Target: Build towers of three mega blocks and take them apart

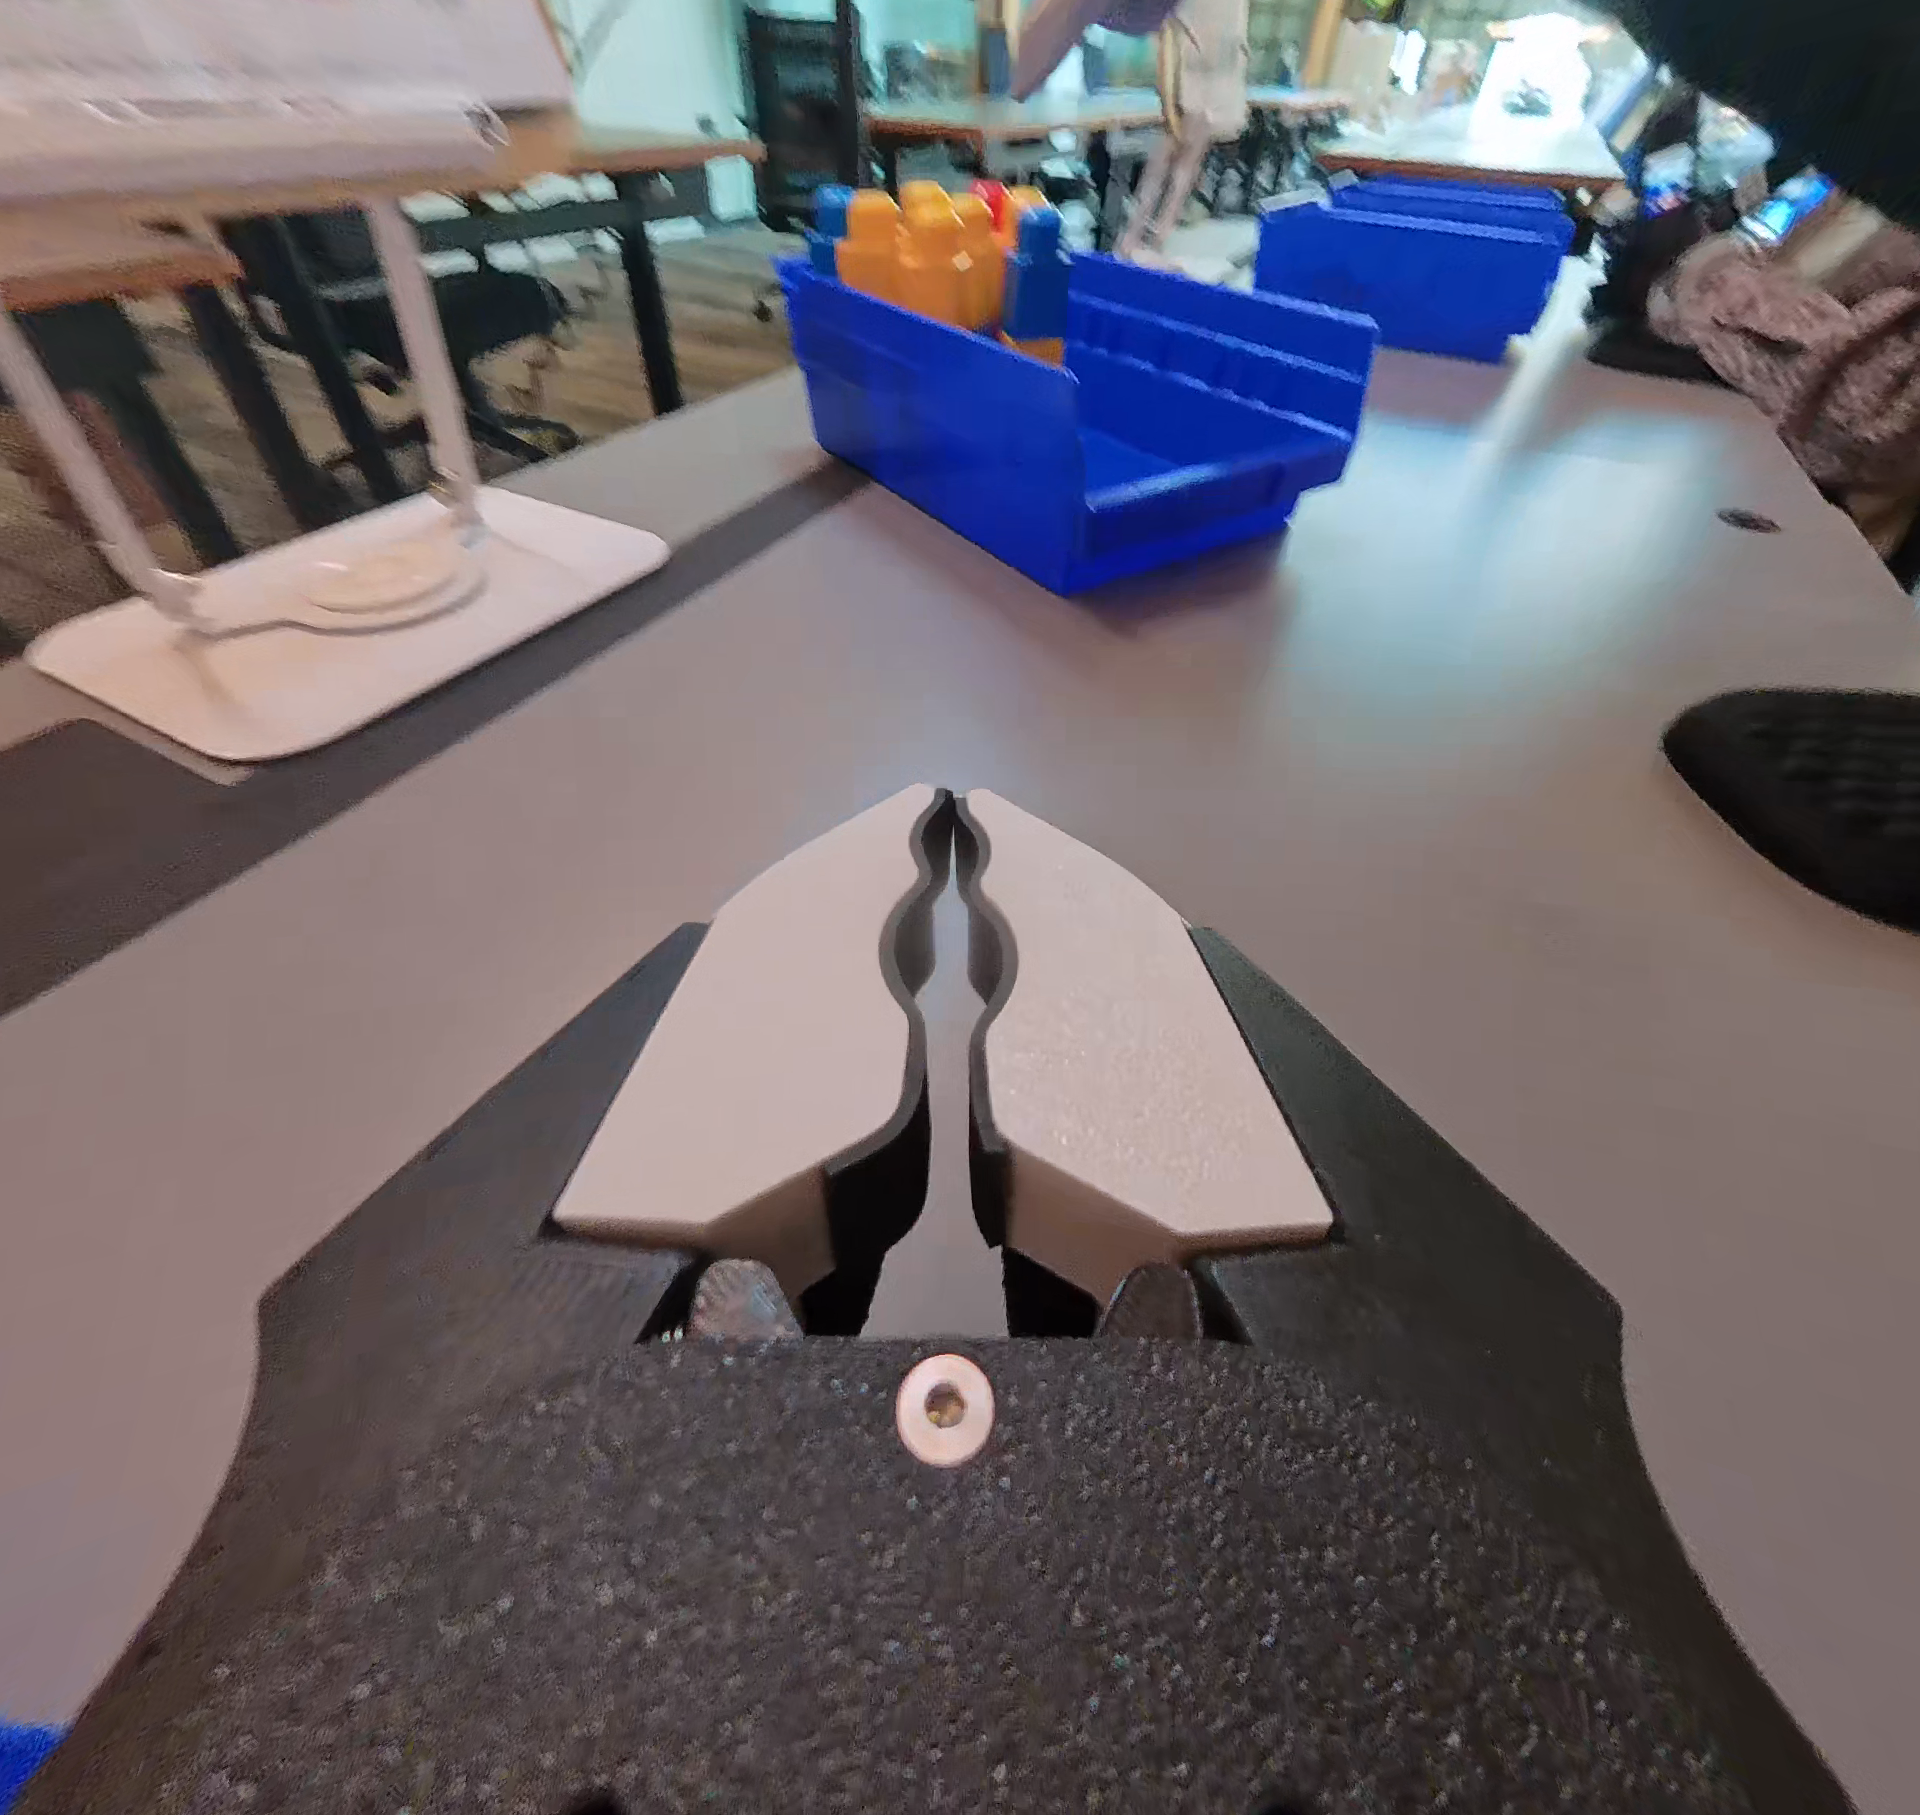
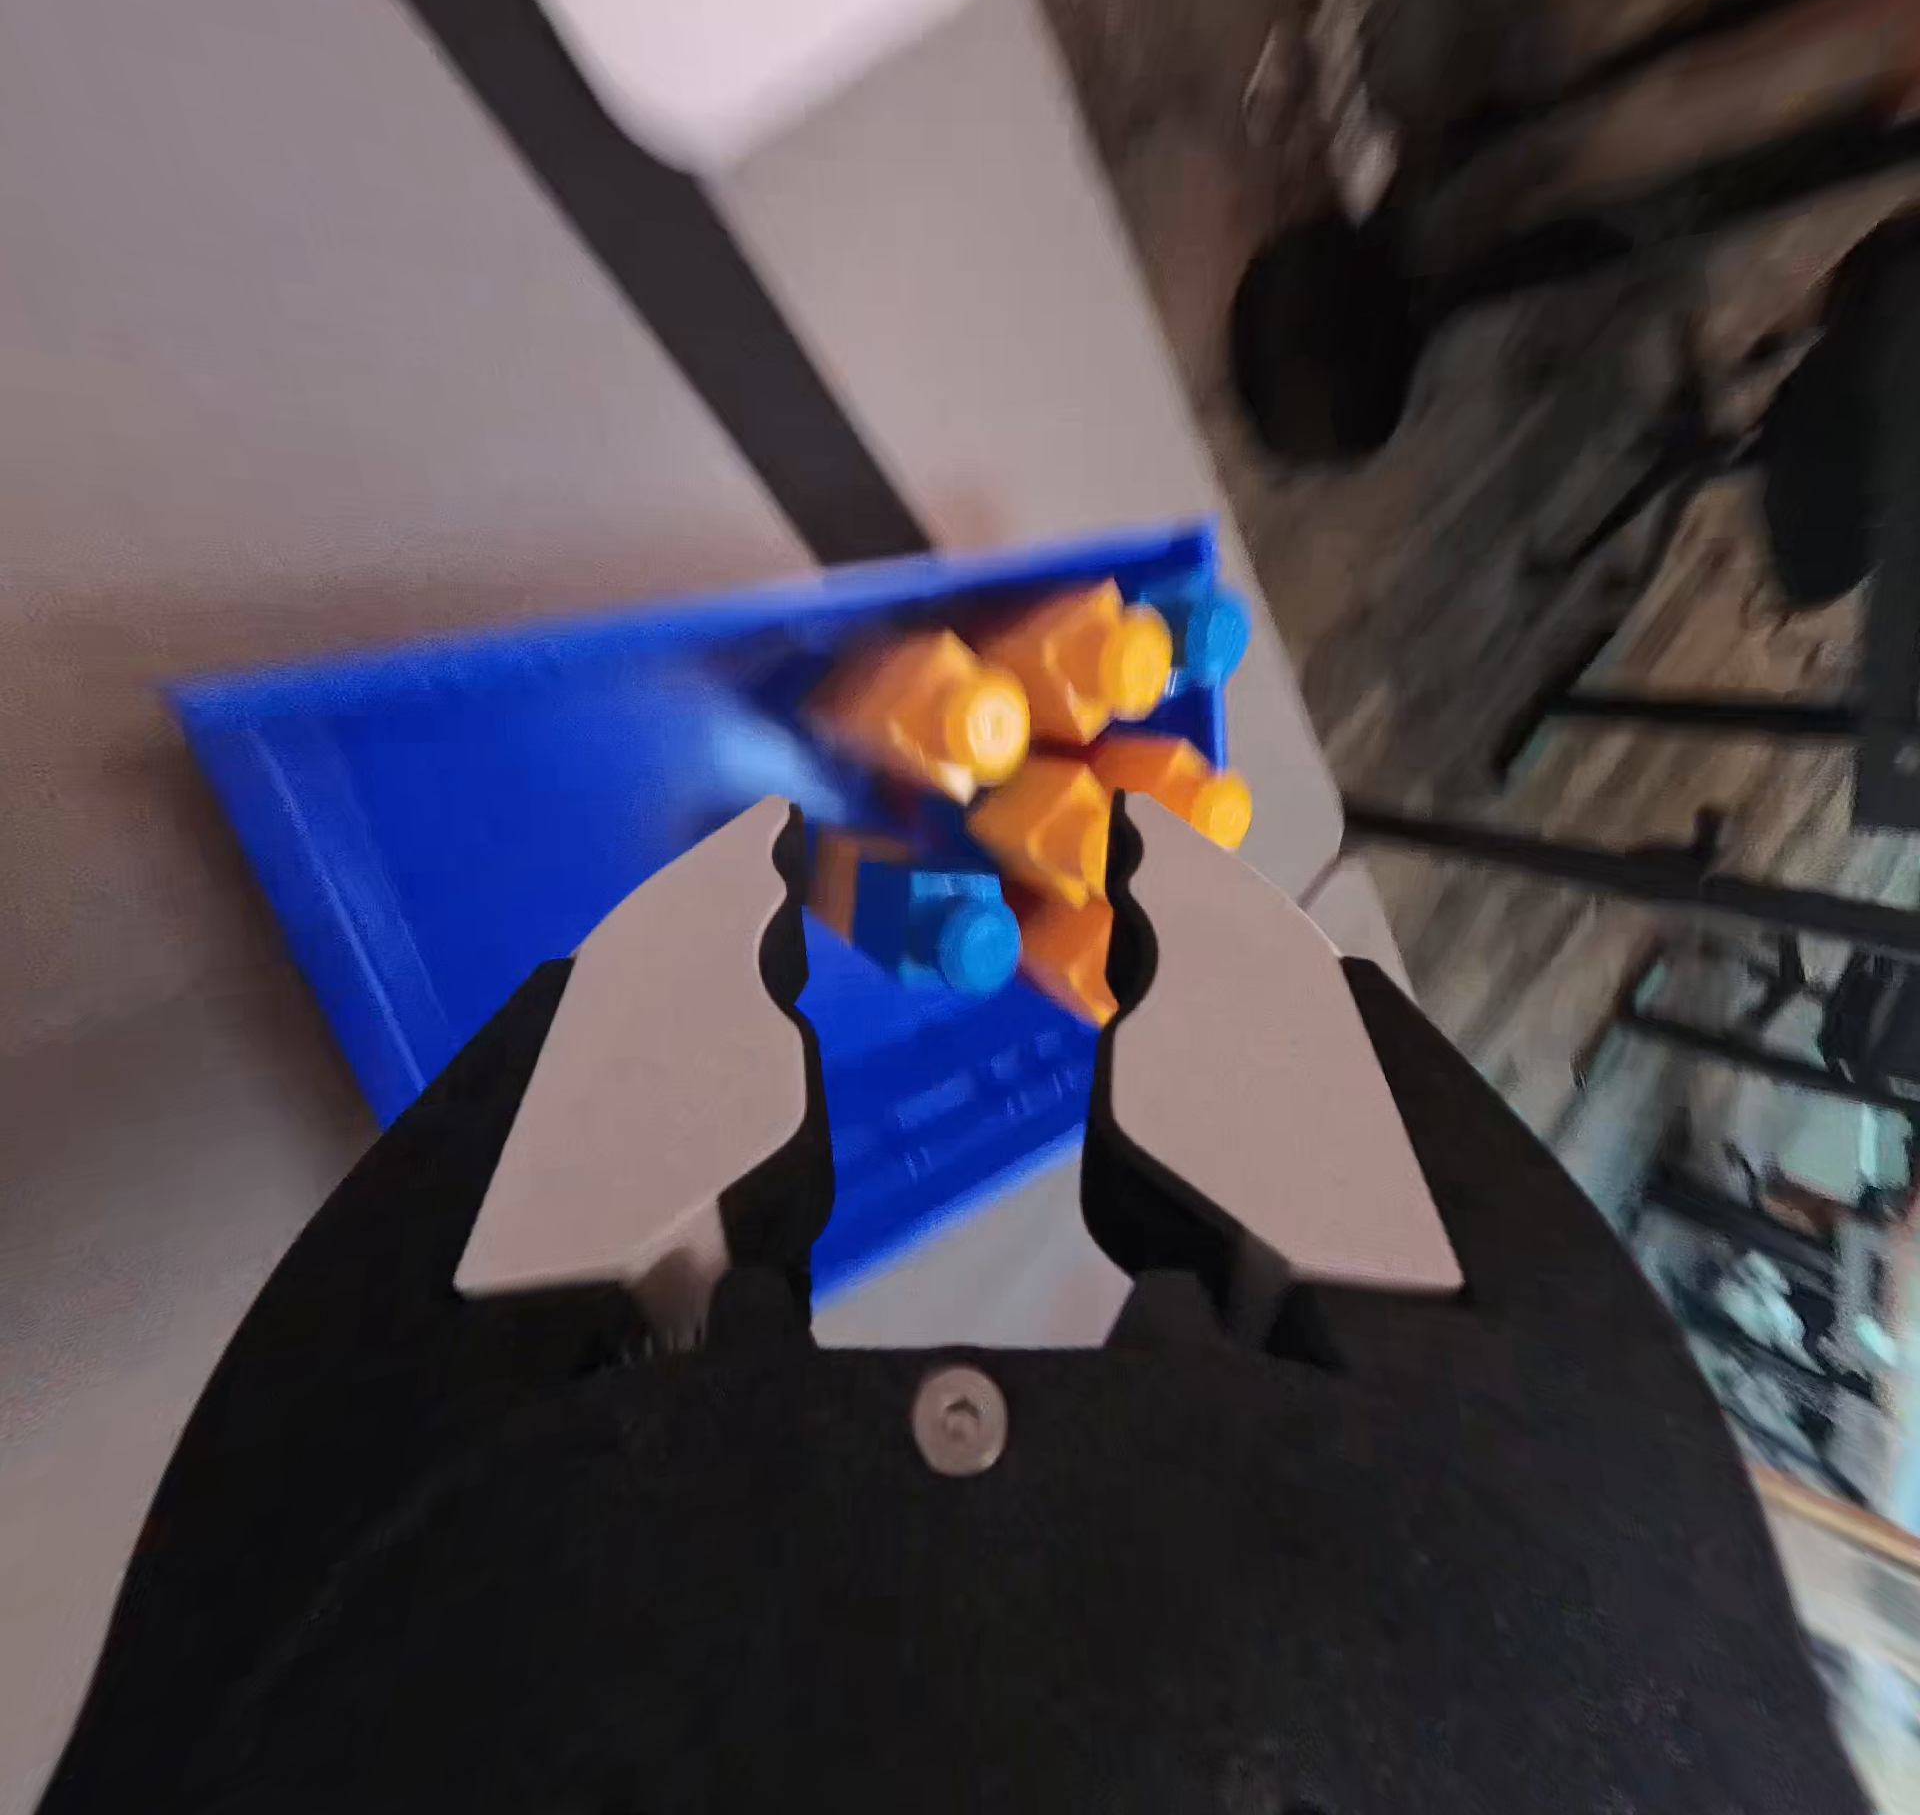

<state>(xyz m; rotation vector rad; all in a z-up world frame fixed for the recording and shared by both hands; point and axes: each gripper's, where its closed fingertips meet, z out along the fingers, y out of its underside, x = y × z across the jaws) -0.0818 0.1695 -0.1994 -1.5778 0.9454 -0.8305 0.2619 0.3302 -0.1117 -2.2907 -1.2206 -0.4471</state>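
A blue bin point(image 1: 1039, 477) stands on the grey table point(image 1: 1351, 726), ahead of my left gripper point(image 1: 943, 801). It holds several orange blocks point(image 1: 914, 248), a blue block point(image 1: 1039, 279) and a red one point(image 1: 997, 202), all at its far end. My left gripper is shut with its pads meeting on nothing, low over the table and short of the bin. My right gripper point(image 2: 956, 809) is open and empty. It looks down into the bin point(image 2: 468, 830), above the orange blocks point(image 2: 935, 716) and a blue block point(image 2: 956, 934). The right wrist view is blurred.
A white stand point(image 1: 343, 622) with a board is at the left, beside a dark strip point(image 1: 312, 789) across the table. A second blue bin point(image 1: 1413, 279) sits farther back. A black mesh object point(image 1: 1808, 809) lies at the right. The table edge point(image 2: 1278, 685) runs just past the bin. One gripper's finger ends stand about 40 cm off the other's. From my left tips it is roughly 35 cm to the black mesh object point(image 1: 1808, 809); from my right, 40 cm.
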